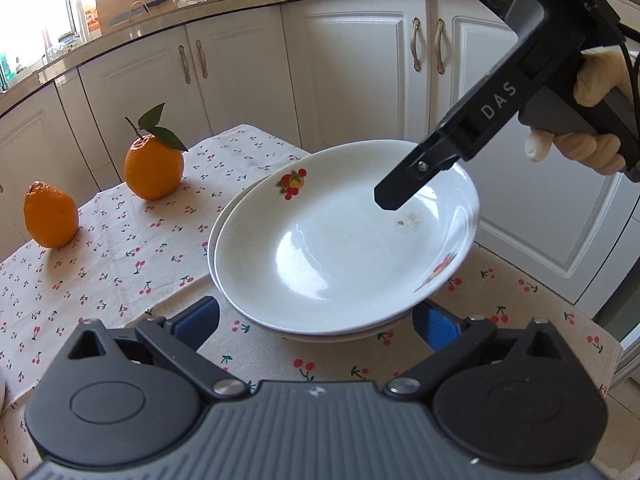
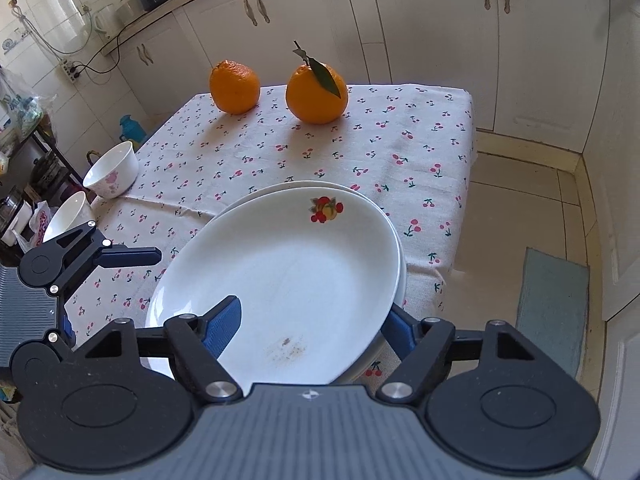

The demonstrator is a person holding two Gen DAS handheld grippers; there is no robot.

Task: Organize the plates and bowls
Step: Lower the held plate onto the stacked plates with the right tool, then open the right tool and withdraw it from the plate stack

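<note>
Two white plates with fruit prints are stacked on the cherry-print tablecloth [image 1: 100, 272]. The top plate [image 1: 344, 236] [image 2: 296, 280] lies tilted on the lower plate [image 1: 320, 334] [image 2: 308, 186]. My right gripper [image 2: 314, 326] is open, one blue finger over the top plate's inside, the other under its rim; it shows in the left wrist view [image 1: 394, 196]. My left gripper [image 1: 320, 320] is open and empty just in front of the plates; it also shows in the right wrist view [image 2: 132, 258]. Two white bowls [image 2: 112, 174] [image 2: 66, 216] stand at the table's left edge.
Two oranges [image 1: 154, 166] [image 1: 50, 216] sit on the far part of the table, also in the right wrist view [image 2: 316, 92] [image 2: 234, 86]. White kitchen cabinets [image 1: 360, 72] stand behind. The table's right edge drops to a tiled floor with a mat [image 2: 552, 304].
</note>
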